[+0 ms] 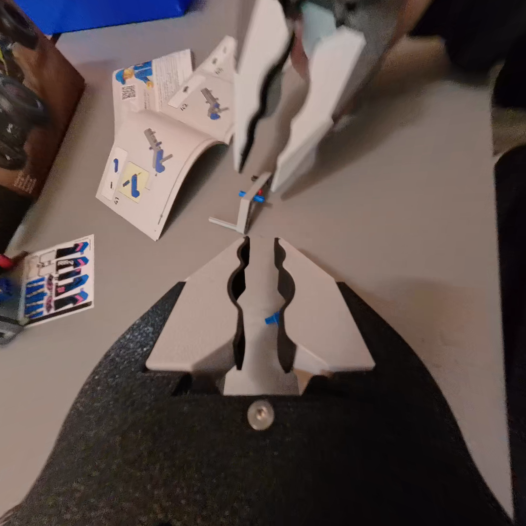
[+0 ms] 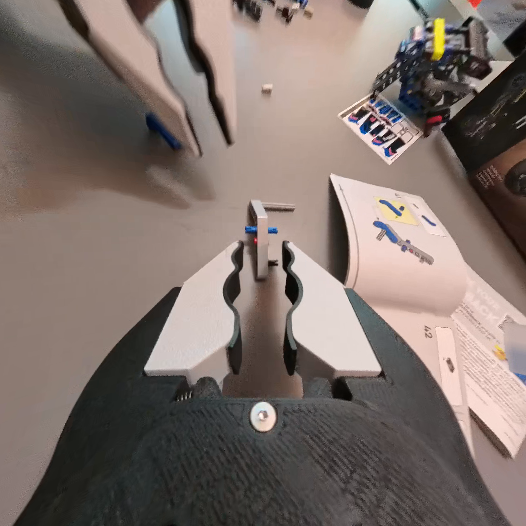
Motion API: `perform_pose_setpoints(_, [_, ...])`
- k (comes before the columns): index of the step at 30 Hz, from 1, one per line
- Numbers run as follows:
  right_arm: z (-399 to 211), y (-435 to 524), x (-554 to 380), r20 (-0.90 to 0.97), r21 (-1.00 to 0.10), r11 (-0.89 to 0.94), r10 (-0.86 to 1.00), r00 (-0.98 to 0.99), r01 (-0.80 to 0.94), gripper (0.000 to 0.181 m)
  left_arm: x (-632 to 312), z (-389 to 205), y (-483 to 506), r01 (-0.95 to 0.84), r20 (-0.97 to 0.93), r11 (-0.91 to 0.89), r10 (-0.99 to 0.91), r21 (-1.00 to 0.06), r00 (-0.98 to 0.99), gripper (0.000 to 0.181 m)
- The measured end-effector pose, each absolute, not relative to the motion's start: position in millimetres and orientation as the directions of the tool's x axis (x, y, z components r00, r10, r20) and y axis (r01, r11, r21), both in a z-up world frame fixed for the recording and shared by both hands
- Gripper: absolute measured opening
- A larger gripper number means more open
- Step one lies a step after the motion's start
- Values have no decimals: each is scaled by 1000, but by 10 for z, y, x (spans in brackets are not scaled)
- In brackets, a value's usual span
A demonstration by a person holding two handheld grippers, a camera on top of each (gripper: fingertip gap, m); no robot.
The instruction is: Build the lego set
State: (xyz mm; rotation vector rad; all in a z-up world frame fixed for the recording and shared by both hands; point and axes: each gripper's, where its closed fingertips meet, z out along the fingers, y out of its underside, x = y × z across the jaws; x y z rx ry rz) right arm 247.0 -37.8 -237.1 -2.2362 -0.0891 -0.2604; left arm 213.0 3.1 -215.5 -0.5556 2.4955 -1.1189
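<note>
Lego beam between open right hand-held gripper

On the bench, the small lego assembly stands partly between the right fingers, at their tips. The instruction booklet lies open right of those fingers, the sticker sheet beyond it, the built model farther still, touching the sheet's far edge.

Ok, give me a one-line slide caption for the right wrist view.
Open right claw closing in on a grey lego beam with blue pins, beside the open instruction booklet.
</note>
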Motion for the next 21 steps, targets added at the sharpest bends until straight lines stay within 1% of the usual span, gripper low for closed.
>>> perform_pose_setpoints(1, [-2411,-387,2487,255,-741,-646,-20,967,182,19,2168,-2118,20,-234,-115,578,-502,-782,-857,14])
perform_pose_setpoints(3, [-2427,-354,2455,302,-730,-640,8,953,237,11,2222,-2104,-28,-252,-73,552,-499,-795,-864,15])
perform_pose_setpoints(4, [-2413,-332,2449,326,-731,-632,10,945,259,7,2250,-2119,-51,-249,-72,555,-492,-794,-867,17])
perform_pose_setpoints(5, [-2392,-322,2473,366,-724,-629,-4,931,282,6,2275,-2150,-70,-243,-82,568,-485,-786,-871,18])
perform_pose_setpoints(7, [-2350,-305,2437,475,-684,-613,36,879,395,6,2306,-2224,-99,-214,-127,615,-462,-759,-878,20])
perform_pose_setpoints(9, [-2272,-289,2410,611,-615,-592,61,790,521,6,2328,-2247,-121,-138,-224,671,-424,-728,-878,20])
perform_pose_setpoints(10, [-2239,-281,2381,660,-581,-579,76,747,572,6,2340,-2251,-121,-93,-283,703,-400,-705,-872,19])
perform_pose_setpoints(11, [-2215,-282,2369,681,-568,-575,73,729,588,6,2322,-2269,-124,-50,-328,737,-358,-674,-874,18])
perform_pose_setpoints(13, [-2206,-289,2328,663,-590,-565,70,746,577,6,2309,-2276,-111,22,-411,791,-294,-612,-863,15])
perform_pose_setpoints(14, [-2190,-294,2312,652,-609,-553,61,756,569,6,2311,-2253,-108,62,-458,807,-268,-587,-847,7])
perform_pose_setpoints(16, [-2135,-297,2315,628,-654,-527,21,778,542,6,2313,-2194,-114,147,-546,825,-218,-546,-809,0])
perform_pose_setpoints(18, [-2089,-296,2312,603,-692,-498,-2,798,522,6,2313,-2190,-104,203,-607,841,-175,-501,-775,0])
perform_pose_setpoints(21, [-2009,-295,2294,619,-701,-456,-7,785,548,6,2279,-2240,-92,261,-655,853,-118,-451,-747,0])
